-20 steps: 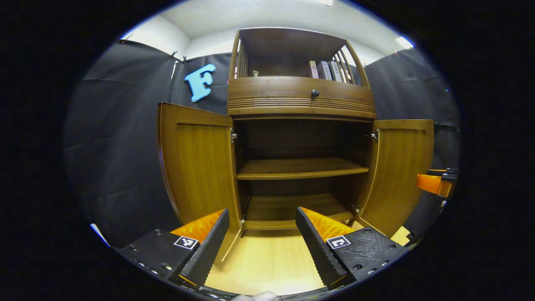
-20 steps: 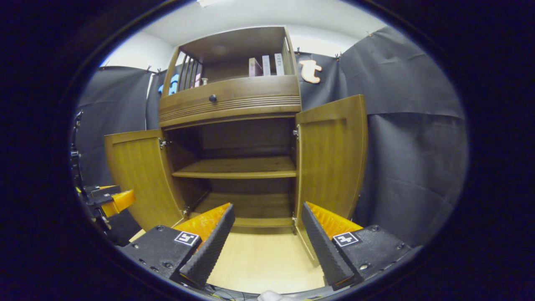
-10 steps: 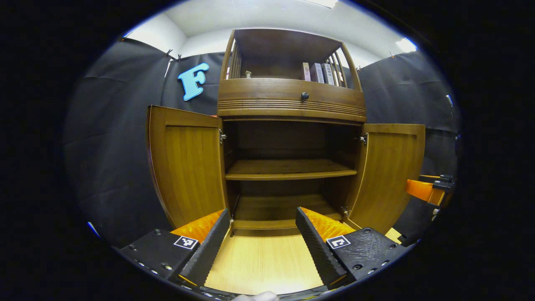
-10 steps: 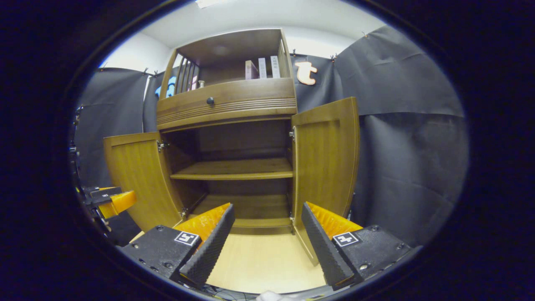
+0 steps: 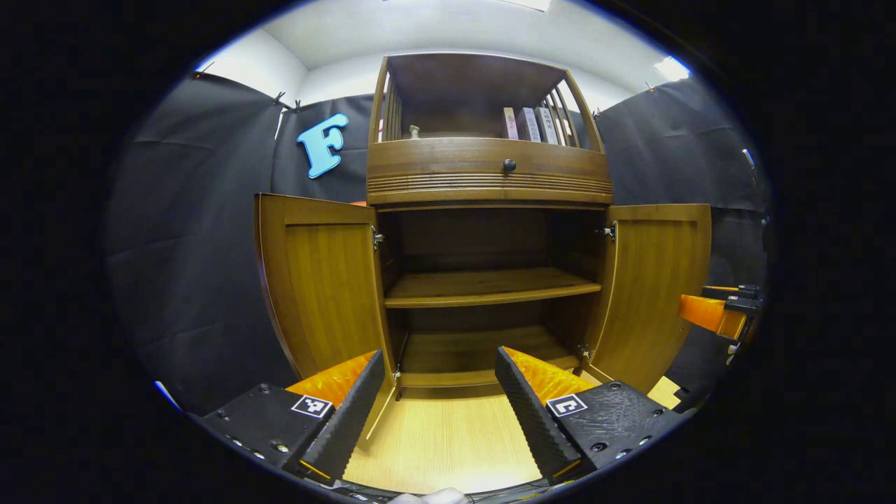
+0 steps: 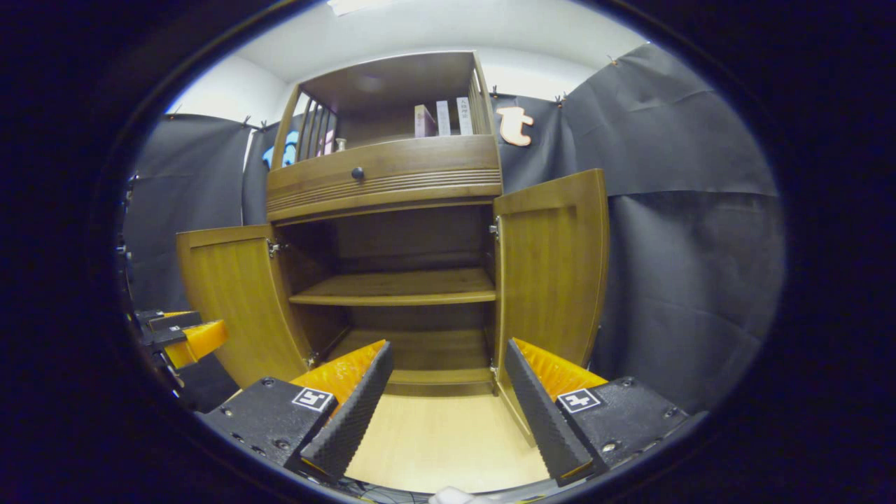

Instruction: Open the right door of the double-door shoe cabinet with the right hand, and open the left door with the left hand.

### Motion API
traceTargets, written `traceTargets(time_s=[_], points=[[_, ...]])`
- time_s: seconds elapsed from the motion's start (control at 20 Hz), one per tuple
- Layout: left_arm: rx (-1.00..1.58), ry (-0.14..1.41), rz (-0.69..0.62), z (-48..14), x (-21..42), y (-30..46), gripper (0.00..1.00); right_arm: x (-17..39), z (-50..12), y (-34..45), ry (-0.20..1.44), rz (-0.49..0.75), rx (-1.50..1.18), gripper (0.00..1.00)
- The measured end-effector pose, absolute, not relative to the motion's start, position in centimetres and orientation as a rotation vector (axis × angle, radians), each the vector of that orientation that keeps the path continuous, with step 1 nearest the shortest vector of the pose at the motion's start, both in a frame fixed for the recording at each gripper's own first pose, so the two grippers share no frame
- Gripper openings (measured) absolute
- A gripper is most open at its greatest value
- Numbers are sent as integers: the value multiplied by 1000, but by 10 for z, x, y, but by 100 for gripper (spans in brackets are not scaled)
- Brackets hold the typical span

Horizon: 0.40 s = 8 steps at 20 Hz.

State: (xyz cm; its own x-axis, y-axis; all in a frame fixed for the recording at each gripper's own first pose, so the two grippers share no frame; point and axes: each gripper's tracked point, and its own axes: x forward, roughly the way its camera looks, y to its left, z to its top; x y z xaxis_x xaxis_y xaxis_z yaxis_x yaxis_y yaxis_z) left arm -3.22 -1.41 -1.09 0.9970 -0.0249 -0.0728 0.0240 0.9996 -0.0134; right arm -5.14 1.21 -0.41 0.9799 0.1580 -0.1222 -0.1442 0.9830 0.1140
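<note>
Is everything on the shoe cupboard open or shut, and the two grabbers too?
left door: swung open
right door: swung open
drawer: shut
middle shelf: bare
left gripper: open, holding nothing
right gripper: open, holding nothing

book (image 5: 526,124) spines on the top shelf too small to read.
</note>
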Motion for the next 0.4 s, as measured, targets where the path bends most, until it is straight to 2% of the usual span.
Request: traceTargets(time_s=[0.05,0.1,0.15,0.4], points=[[-12,70,-22,-10,-31,-14,100,-50,-4,14,133,156,102,100],[-12,69,-21,-9,-31,-13,100,-50,-5,16,137,162,100,100],[-11,68,-21,-9,-30,-13,95,-49,-5,17,139,166,99,100],[-9,60,-14,-7,-24,-10,95,-44,-1,19,131,172,94,100]])
